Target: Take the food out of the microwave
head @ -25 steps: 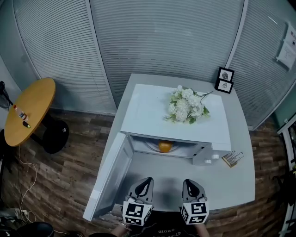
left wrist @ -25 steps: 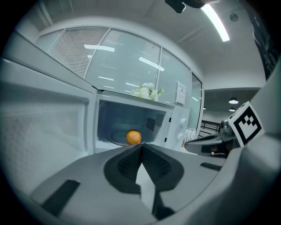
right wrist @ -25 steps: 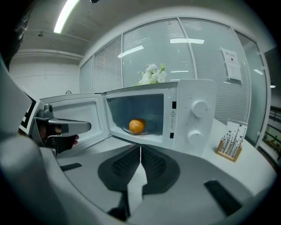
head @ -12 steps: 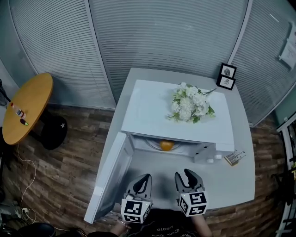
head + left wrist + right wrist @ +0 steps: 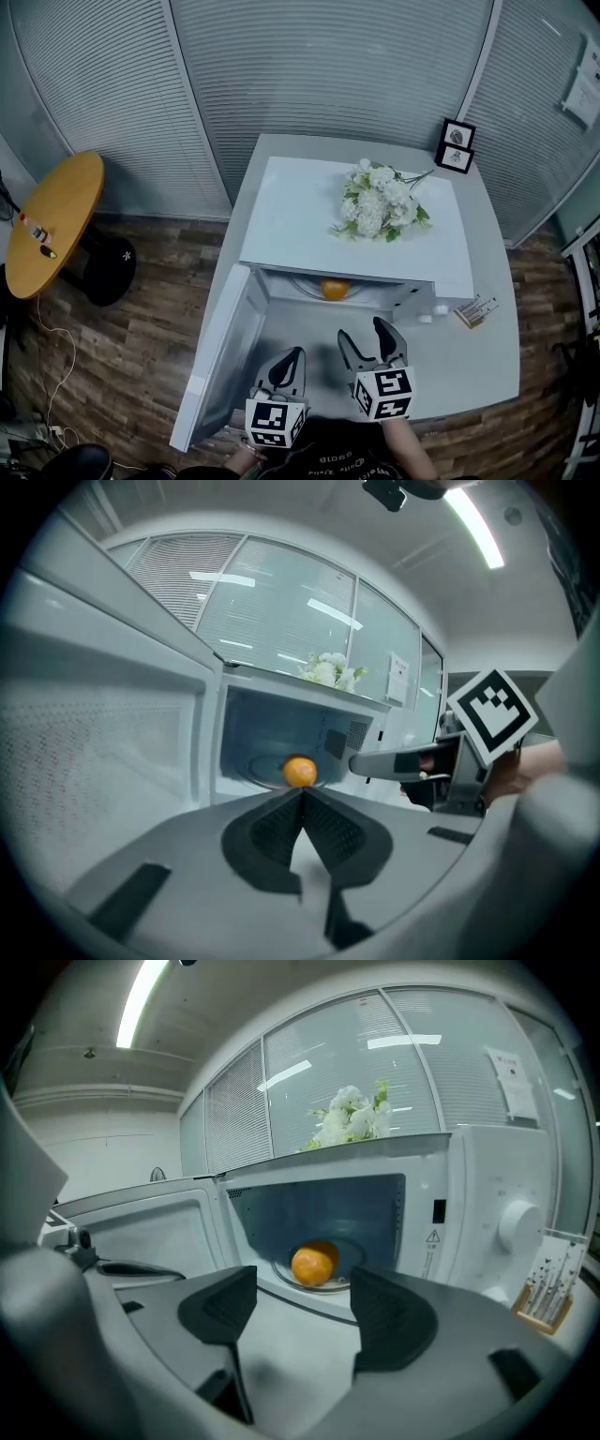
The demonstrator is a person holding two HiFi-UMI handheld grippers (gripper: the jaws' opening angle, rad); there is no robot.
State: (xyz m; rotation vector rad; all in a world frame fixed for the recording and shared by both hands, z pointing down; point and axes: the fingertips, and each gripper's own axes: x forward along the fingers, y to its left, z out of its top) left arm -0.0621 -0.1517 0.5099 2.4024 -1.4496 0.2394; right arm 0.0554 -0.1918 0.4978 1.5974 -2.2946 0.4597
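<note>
An orange sits on the glass plate inside the white microwave, whose door hangs open to the left. My right gripper is in front of the opening, short of the orange, and its jaws are opening with nothing between them. My left gripper is lower and to the left, near the table's front edge, shut and empty. From the left gripper view, one finger of the right gripper reaches toward the cavity.
A bunch of white flowers lies on top of the microwave. Two small picture frames stand at the table's back right, and a small printed pack lies right of the microwave. A round wooden side table stands at far left.
My right gripper has moved forward toward the microwave opening and its jaws have gone from shut to wide apart. My left gripper has stayed in place.
</note>
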